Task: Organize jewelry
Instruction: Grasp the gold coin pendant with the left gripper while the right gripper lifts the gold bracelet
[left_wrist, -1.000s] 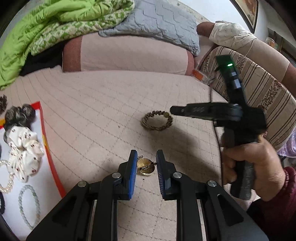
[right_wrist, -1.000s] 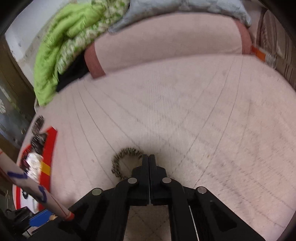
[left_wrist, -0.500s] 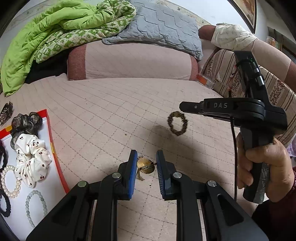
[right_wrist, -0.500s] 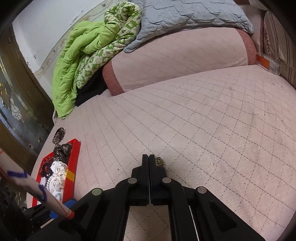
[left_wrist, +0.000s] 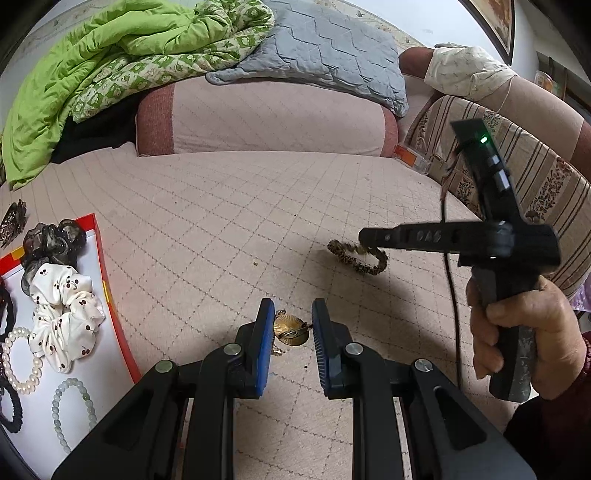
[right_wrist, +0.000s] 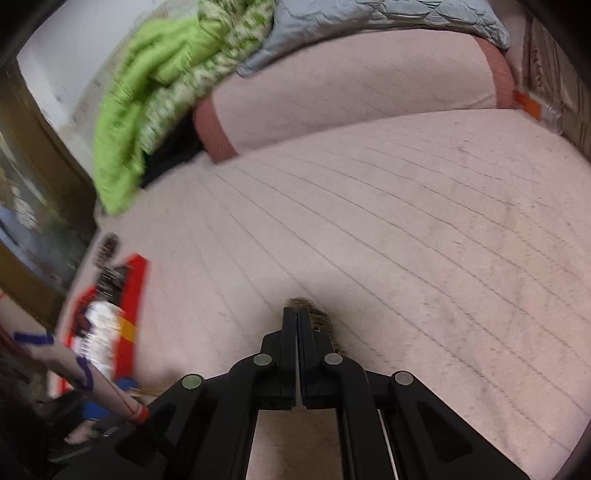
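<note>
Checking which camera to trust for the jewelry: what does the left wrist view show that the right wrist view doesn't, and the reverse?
Only the left wrist view shows the gold pendant between the left gripper fingers, the pearl bracelet and the hand holding the right gripper. Only the right wrist view shows a white stick with blue marks. Both show the braided bracelet at the right gripper's tip, the red-edged tray and the green blanket.

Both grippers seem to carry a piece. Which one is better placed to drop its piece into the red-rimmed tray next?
Left. The left gripper, holding the gold brooch, is right beside the tray. The right gripper, with the bracelet, is farther away.
</note>
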